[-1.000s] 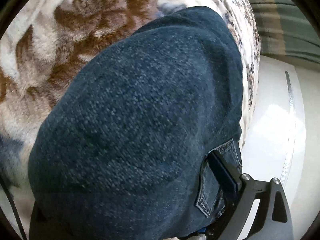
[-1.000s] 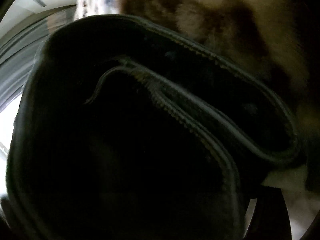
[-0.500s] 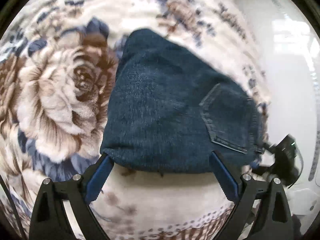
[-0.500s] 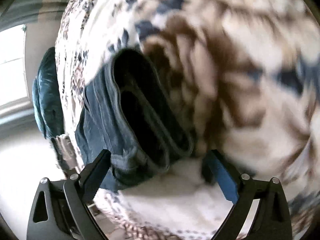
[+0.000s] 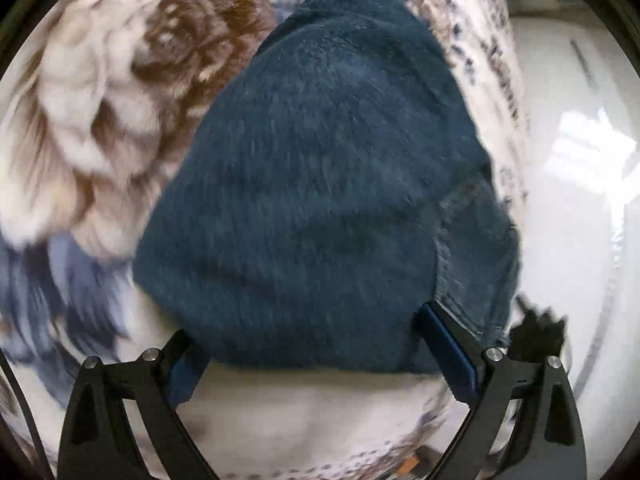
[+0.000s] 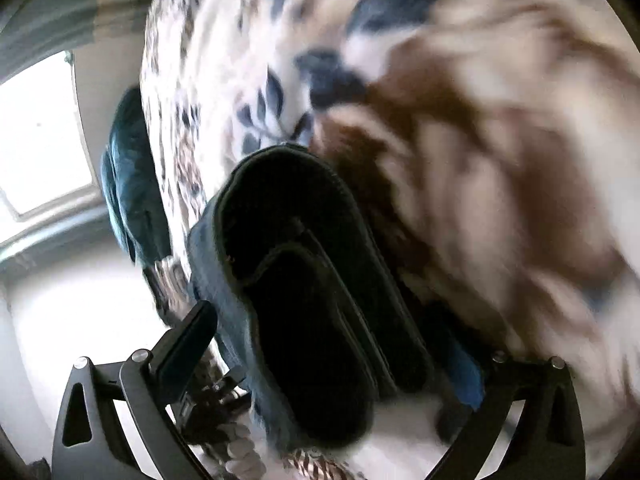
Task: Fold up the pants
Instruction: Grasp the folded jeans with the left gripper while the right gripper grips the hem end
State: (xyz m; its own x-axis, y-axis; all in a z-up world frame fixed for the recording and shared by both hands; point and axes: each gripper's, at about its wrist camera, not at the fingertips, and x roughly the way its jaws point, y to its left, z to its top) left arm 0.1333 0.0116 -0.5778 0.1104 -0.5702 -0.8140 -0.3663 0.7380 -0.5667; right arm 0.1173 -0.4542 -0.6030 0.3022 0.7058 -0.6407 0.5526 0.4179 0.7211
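A flowered blanket (image 5: 100, 120) fills both views, its brown rose at ten o'clock from the left wrist. On it lies the folded pants (image 5: 320, 184), a dark blue bundle at centre, pocket seam toward four o'clock. The left gripper (image 5: 312, 356) stands released, fingers astride the bundle's near edge. The right gripper (image 6: 332, 344), its jaws just opened wide, brackets the layered fold ends (image 6: 312, 300) without pressing them.

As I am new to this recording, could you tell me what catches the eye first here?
A folded bundle of dark blue jeans fills the left wrist view, lying on a fluffy blanket with big brown roses. The right wrist view shows the jeans' stacked folded edges end-on.
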